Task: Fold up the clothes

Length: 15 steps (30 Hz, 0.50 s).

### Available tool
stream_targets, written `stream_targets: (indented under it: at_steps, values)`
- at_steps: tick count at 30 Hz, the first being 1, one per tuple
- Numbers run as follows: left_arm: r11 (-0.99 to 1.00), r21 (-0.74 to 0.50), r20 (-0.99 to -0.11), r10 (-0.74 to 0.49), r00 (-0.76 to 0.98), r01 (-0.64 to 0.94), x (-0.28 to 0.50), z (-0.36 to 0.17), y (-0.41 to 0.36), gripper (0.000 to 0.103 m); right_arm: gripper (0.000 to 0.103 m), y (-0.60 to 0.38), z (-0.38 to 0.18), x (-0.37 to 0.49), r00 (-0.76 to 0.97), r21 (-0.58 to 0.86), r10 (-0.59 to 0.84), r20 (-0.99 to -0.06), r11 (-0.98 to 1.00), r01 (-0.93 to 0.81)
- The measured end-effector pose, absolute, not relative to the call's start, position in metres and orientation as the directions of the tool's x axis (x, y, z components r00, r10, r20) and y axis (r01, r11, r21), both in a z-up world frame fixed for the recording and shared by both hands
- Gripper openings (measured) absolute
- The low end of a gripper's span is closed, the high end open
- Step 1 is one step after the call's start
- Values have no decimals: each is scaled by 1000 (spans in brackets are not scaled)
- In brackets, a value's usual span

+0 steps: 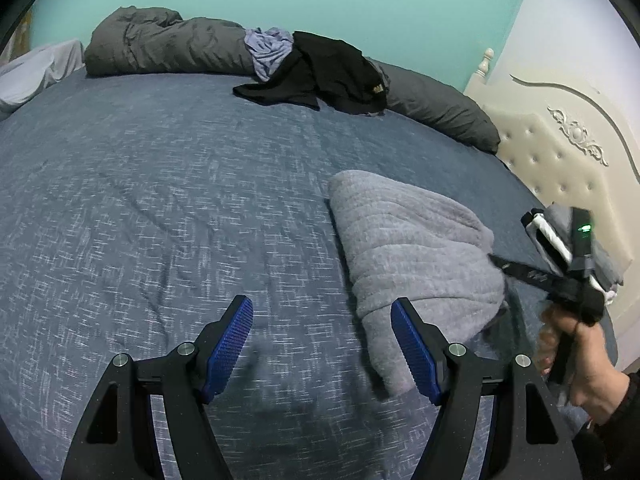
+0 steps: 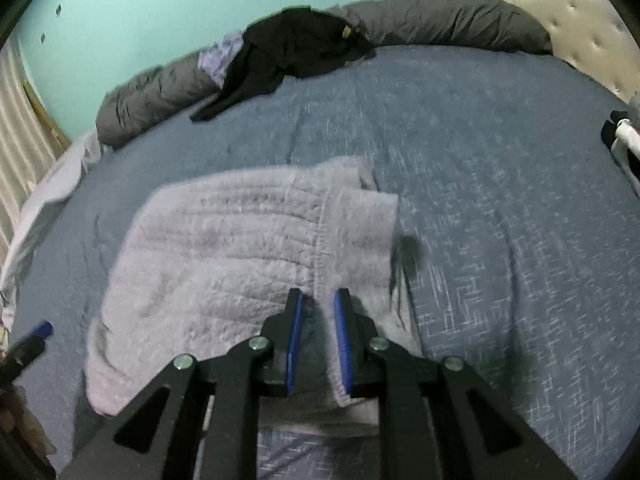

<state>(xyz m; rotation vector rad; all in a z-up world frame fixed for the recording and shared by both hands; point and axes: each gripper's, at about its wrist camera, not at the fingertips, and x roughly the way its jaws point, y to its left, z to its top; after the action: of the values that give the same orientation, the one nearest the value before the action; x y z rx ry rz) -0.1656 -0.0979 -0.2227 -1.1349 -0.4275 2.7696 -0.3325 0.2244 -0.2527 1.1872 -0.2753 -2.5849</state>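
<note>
Both wrist cameras look down across the bed (image 1: 160, 200) toward the far teal wall (image 2: 160, 20); the right sits nearer, and both share the grey garment (image 1: 412, 248).
</note>
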Motion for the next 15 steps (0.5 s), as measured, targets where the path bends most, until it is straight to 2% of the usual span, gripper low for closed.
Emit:
stream_targets:
  at_steps: [4, 8, 10, 11, 12, 15]
  values:
    - [-953, -304, -661, 202, -723, 11, -161, -218, -107, 75, 18, 251, -224, -296, -674, 399, -366, -642, -910, 113]
    - [-954, -300, -647, 189, -739, 18, -154, -211, -113, 75, 18, 253, -235, -265, -620, 467, -410, -669, -881, 79]
    - [-954, -299, -641, 180, -746, 27, -149, -209, -117, 75, 26, 246, -246, -255, -583, 488, -436, -686, -870, 77]
    - [-954, -299, -639, 175, -749, 32, -147, -208, -119, 75, 40, 242, -251, -250, -564, 498, -449, -693, -864, 77]
    - [-953, -301, -637, 172, -751, 38, -145, -208, -122, 75, 47, 238, -257, -245, -545, 508, -462, -700, -858, 76]
    - [-952, -302, -634, 160, -757, 52, -135, -206, -131, 75, 47, 215, -271, -243, -497, 541, -498, -711, -838, 67]
